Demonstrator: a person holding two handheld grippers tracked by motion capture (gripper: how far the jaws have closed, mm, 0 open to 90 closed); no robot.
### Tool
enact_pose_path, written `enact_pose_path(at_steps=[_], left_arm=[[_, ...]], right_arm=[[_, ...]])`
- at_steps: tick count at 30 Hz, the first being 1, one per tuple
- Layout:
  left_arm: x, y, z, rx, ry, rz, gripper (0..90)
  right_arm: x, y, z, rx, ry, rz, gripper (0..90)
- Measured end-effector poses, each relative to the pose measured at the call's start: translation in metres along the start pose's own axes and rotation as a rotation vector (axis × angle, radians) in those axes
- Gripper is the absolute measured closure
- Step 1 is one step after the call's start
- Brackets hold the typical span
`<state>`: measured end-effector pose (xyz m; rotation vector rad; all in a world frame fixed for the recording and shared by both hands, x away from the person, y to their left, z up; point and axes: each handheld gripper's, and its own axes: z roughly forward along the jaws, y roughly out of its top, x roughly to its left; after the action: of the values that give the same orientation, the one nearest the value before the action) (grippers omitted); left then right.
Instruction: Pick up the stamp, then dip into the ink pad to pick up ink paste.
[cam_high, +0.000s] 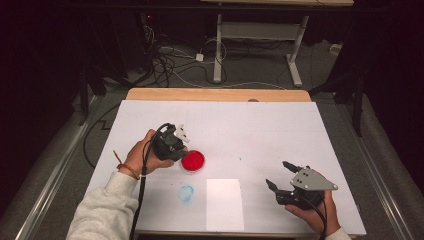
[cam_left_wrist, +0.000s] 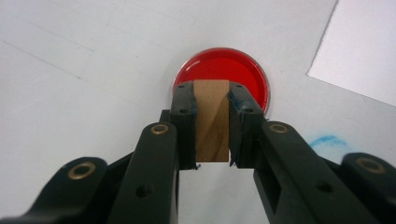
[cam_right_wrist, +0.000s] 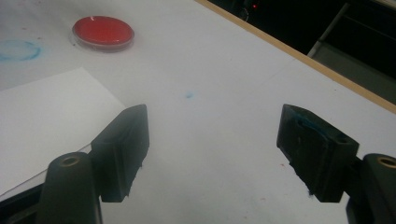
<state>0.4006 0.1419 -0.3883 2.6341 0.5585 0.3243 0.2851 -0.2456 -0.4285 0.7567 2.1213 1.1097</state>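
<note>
High view, nearest edge first: a blank white sheet of paper (cam_high: 225, 204) lies on the white-covered table (cam_high: 280, 125), a smudged blue ring mark (cam_high: 186, 193) just to its left, and the right gripper (cam_high: 279, 176) hovers to its right with its jaws spread wide and nothing between them. Farther in, the left hand (cam_high: 145, 157) tips the left gripper (cam_high: 184, 154) down at a red-filled round dish (cam_high: 193, 161), but from up here its jaws are hidden. Left gripper view settles that: the jaws are pressed on a small wooden block (cam_left_wrist: 212, 120), held upright between the pads just over the dish's near rim; whether it touches the red surface I cannot tell. Right gripper view adds a tiny blue speck (cam_right_wrist: 188, 95) on the table beyond its parted jaws. Beyond the table, cables (cam_high: 172, 62) sprawl across the floor.
</note>
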Motion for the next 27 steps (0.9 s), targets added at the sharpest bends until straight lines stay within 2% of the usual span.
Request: enact_pose_path(at_steps=[2, 6, 17, 21, 27], left_arm=[[-0.001, -0.002, -0.002, -0.024, -0.005, -0.008, 73.7], [-0.002, -0.002, -0.004, -0.025, -0.005, 0.002, 73.6], [-0.002, 0.001, -0.006, 0.002, -0.008, 0.010, 73.6], [-0.001, 0.006, -0.007, 0.003, -0.011, 0.017, 73.6], [-0.002, 0.017, -0.004, 0.032, -0.015, 0.042, 73.6]], right_arm=[[0.000, 0.000, 0.000, 0.001, 0.000, -0.003, 26.2], [0.001, 0.000, 0.000, 0.004, 0.001, -0.003, 26.2], [0.001, 0.000, -0.001, 0.005, -0.003, -0.009, 26.2], [0.000, 0.000, -0.002, 0.002, -0.008, -0.001, 26.2], [0.001, -0.001, -0.002, 0.003, -0.006, -0.004, 26.2]])
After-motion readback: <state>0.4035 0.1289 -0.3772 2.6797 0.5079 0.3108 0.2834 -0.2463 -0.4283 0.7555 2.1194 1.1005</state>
